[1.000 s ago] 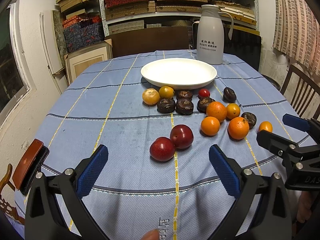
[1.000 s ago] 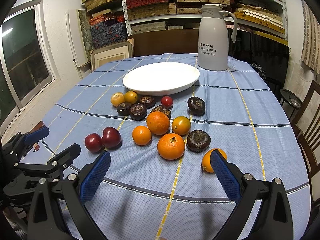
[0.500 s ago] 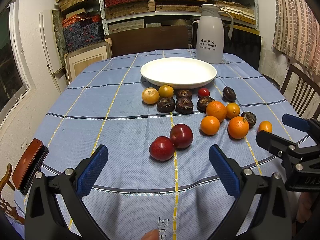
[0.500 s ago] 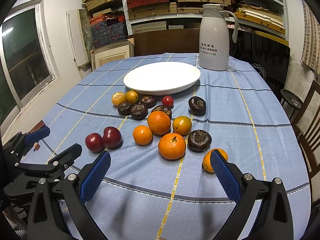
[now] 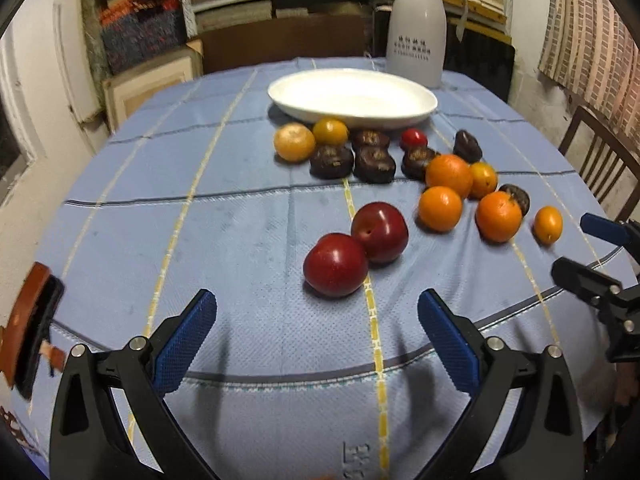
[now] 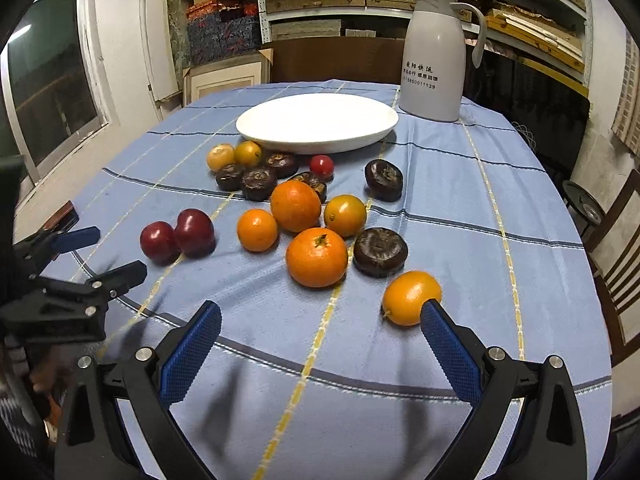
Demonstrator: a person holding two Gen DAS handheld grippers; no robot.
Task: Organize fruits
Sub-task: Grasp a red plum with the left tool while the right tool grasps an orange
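Two dark red plums [image 5: 336,265] [image 5: 379,232] lie side by side just ahead of my open, empty left gripper [image 5: 316,332]. Several oranges [image 5: 440,208] and dark brown fruits [image 5: 332,161] lie further back, before an empty white plate [image 5: 352,98]. In the right wrist view my right gripper [image 6: 320,340] is open and empty, with a small orange [image 6: 410,297] against its right fingertip and a large orange [image 6: 317,257] ahead. The plums [image 6: 176,236] lie to its left, near the left gripper [image 6: 88,256].
A white thermos jug [image 5: 416,24] stands behind the plate. A brown phone case [image 5: 28,340] lies at the table's left edge. The right gripper [image 5: 592,252] shows at the right edge in the left wrist view. Wooden chairs [image 6: 616,240] stand at right; shelves fill the back wall.
Both grippers have moved forward and lower over the table, so the fruits look nearer. The left gripper has closed in on the two plums. No fruit has moved.
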